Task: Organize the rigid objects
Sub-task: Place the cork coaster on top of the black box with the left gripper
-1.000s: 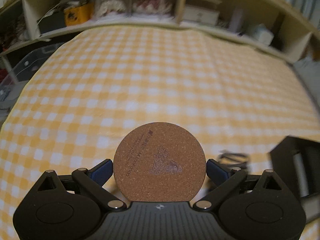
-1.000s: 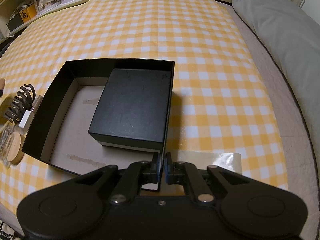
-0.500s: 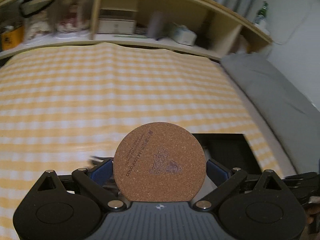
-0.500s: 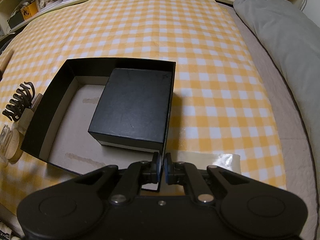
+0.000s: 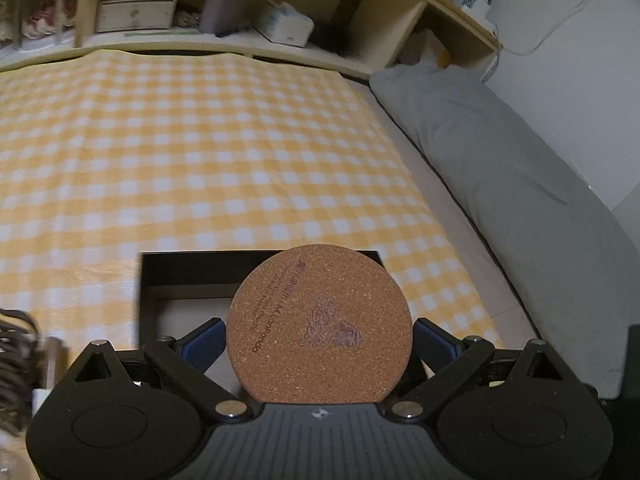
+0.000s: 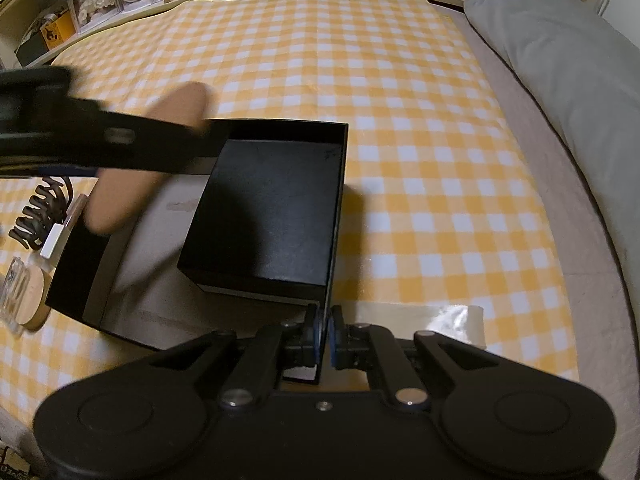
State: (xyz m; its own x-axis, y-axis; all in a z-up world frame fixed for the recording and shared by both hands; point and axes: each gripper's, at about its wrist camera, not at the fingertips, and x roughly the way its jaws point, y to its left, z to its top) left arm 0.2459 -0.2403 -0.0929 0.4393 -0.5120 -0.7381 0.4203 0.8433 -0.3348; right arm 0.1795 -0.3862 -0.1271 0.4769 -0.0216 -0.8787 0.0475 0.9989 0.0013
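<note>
My left gripper (image 5: 318, 346) is shut on a round cork coaster (image 5: 320, 320), gripped by its edges between the blue pads. Just beyond it lies the open black box (image 5: 192, 268). In the right wrist view, the left gripper (image 6: 120, 140) and the coaster (image 6: 116, 200) appear blurred over the box's left part. The shallow black box (image 6: 76, 280) holds a smaller closed black box (image 6: 272, 208) on its right side. My right gripper (image 6: 325, 336) is shut on the big box's near right wall.
Left of the box lie a brown hair claw (image 6: 38, 216), a small white block (image 6: 54, 240) and a glass jar with a wooden lid (image 6: 24, 300). A clear tape patch (image 6: 452, 320) sticks to the checkered cloth. A grey pillow (image 6: 560, 60) runs along the right; shelves (image 5: 240, 20) stand behind.
My left gripper has swept to the right across the checkered cloth with the coaster and now hangs over the black box, entering the right wrist view. The right gripper has kept still.
</note>
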